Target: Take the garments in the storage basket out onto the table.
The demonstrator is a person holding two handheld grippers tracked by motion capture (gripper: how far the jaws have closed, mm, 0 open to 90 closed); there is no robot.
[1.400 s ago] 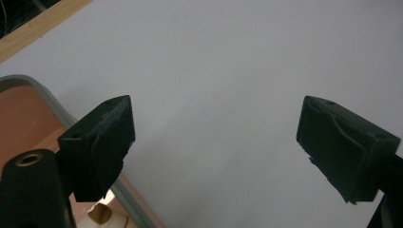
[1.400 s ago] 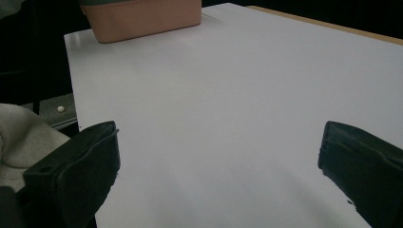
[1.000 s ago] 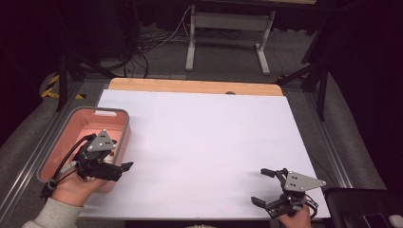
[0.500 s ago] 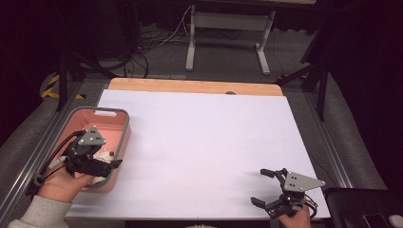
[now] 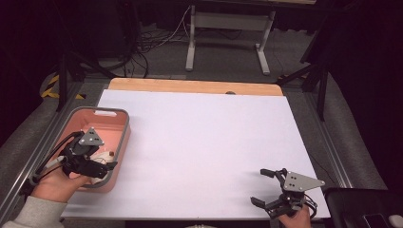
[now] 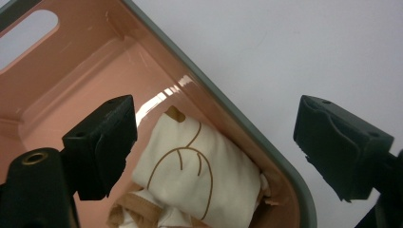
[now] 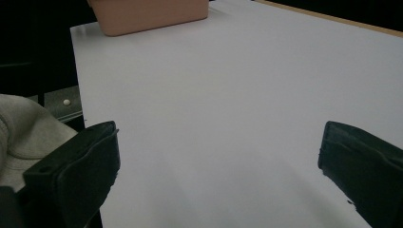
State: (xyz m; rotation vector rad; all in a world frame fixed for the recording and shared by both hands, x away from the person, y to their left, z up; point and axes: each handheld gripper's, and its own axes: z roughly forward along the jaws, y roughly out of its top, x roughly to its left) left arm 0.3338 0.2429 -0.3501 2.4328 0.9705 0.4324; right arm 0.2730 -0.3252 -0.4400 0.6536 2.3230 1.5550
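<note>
The left gripper [image 5: 110, 165] hangs over the pink plastic bin with grey rim [image 5: 121, 137] at the counter's [image 5: 209, 142] 8 o'clock. Its jaws, wide apart, have just closed slightly and grip nothing. A folded cream cloth with brown line print [image 6: 199, 175] lies inside the bin below them. The right gripper [image 5: 262, 187] rests at 5 o'clock, jaws spread, empty.

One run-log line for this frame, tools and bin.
left tool: open, over pink bin | cream cloth: in bin, untouched | right tool: open, above white sheet
</note>
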